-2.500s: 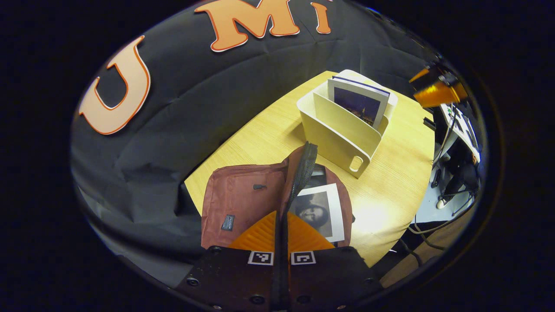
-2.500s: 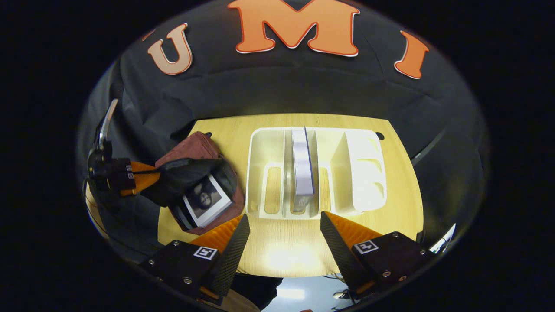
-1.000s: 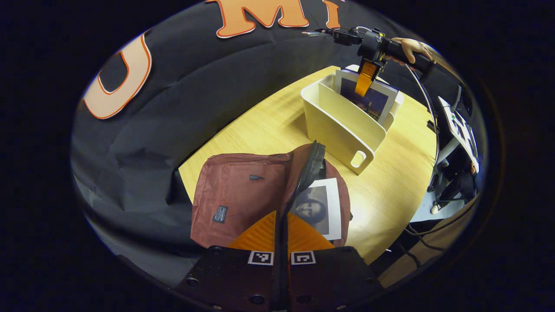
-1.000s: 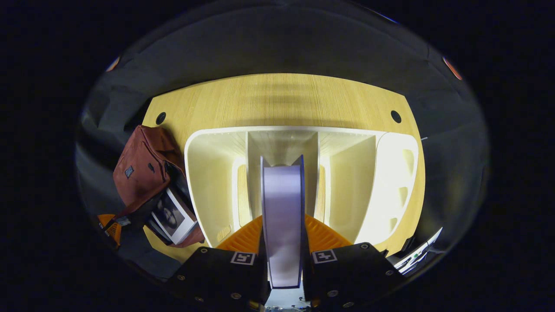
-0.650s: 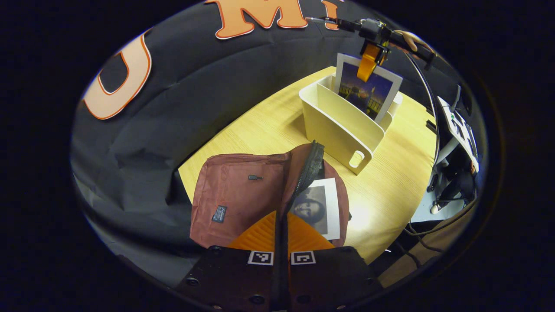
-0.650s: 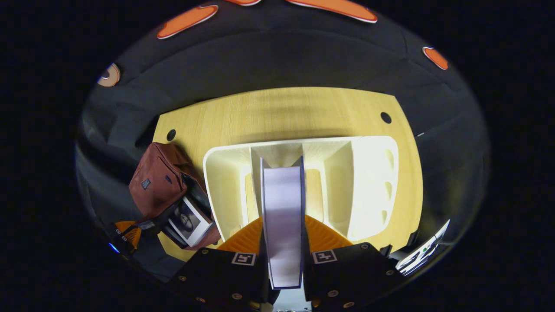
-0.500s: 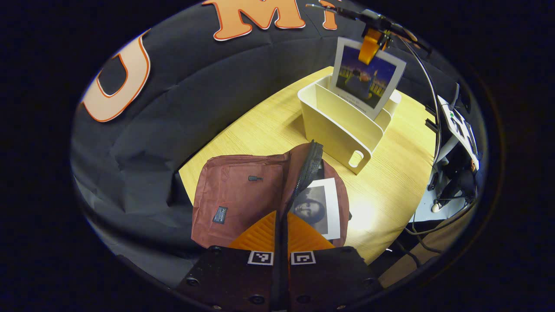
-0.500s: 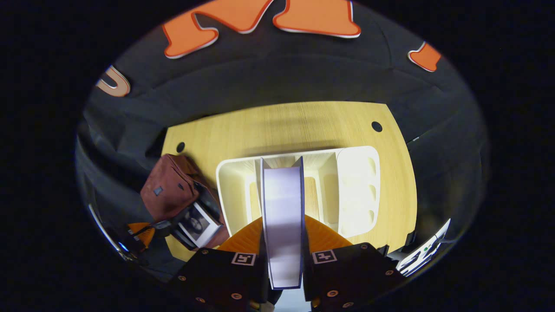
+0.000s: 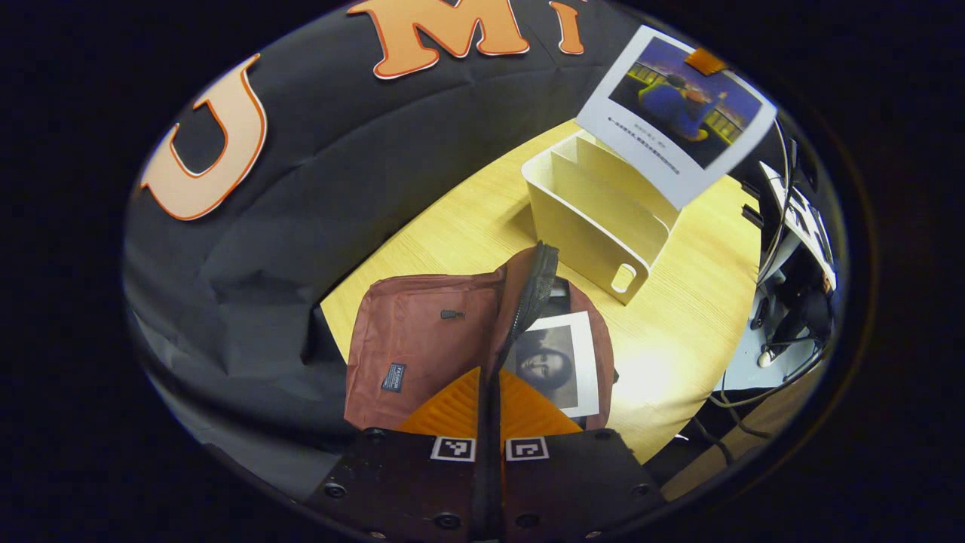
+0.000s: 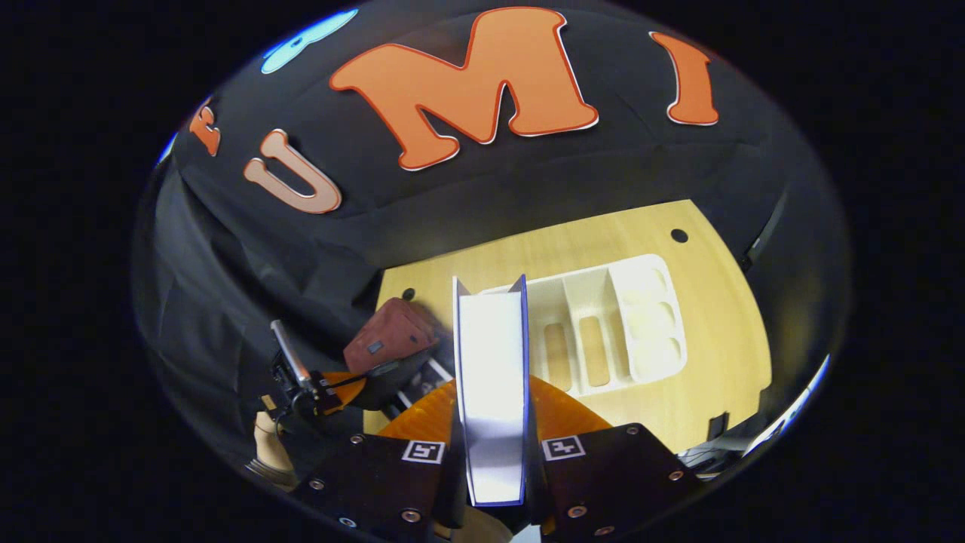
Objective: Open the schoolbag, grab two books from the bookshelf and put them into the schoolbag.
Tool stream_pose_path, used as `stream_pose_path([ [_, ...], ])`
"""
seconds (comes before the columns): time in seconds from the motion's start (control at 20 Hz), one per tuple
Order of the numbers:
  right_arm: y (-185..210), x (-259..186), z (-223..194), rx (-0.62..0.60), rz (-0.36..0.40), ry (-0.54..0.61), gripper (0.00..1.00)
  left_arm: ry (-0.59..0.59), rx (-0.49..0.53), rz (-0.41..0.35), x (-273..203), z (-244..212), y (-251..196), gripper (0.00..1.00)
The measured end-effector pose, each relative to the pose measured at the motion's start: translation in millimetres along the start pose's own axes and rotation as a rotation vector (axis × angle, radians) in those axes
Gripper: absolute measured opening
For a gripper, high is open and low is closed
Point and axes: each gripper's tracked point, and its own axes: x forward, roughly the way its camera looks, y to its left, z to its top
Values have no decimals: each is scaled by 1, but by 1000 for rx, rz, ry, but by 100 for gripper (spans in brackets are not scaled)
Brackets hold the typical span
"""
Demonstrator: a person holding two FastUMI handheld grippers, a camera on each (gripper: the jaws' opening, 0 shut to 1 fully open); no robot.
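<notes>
A maroon schoolbag (image 9: 422, 351) lies open on the wooden table (image 9: 452, 226). My left gripper (image 9: 490, 396) is shut on the bag's black zippered flap edge and holds it up. Inside the bag lies a book with a portrait cover (image 9: 554, 362). My right gripper (image 10: 491, 396) is shut on a second book (image 10: 491, 362), seen edge-on between its fingers. In the left gripper view that book (image 9: 675, 113) hangs in the air, tilted, above the cream bookshelf (image 9: 595, 219). The bookshelf (image 10: 611, 339) has bare slots. Left of it sit the schoolbag (image 10: 384, 339) and the left gripper (image 10: 332, 388).
Cables and equipment (image 9: 791, 302) sit off the table's right edge. The table has small round holes (image 10: 678, 235) near its far corners. A hand (image 10: 264, 441) holds the left gripper. The black cloth wall stands close behind the table.
My right gripper came down on the book in the shelf, shut on it, and lifted it up clear of the slots. The left gripper kept holding the bag flap.
</notes>
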Motion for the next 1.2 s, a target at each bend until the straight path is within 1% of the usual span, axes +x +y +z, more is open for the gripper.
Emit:
stream_pose_path([
  [0.1,10,5,-33,62,72,22,32,-1,14,7,-3,3,-1,1],
  [0.2,16,20,-61,106,121,30,32,-4,28,18,-6,6,0,1],
  [0.3,24,41,-88,178,189,35,32,-9,30,22,-10,8,-1,1],
  [0.4,35,69,-109,284,263,34,32,-13,27,24,-13,8,-2,1],
  [0.55,43,124,-139,430,293,17,32,-13,23,37,-20,9,-2,1],
  [0.65,55,146,-156,526,327,13,32,-13,22,44,-23,12,0,1],
  [0.7,59,158,-161,555,335,4,32,-14,21,47,-27,12,-1,1],
  [0.75,62,170,-166,569,328,-3,32,-11,18,46,-28,13,-2,1],
  [0.85,69,193,-173,552,313,-11,32,-7,16,41,-26,13,-6,1],
  [0.95,87,209,-174,557,349,-18,32,-7,23,41,-27,15,-9,1],
  [1.05,104,230,-170,560,362,-50,32,-9,27,40,-28,20,-12,1],
  [1.15,123,250,-168,558,379,-53,32,-3,50,53,-29,20,-13,1],
  [1.2,131,258,-170,555,382,-52,32,-7,49,46,-31,20,-17,1],
])
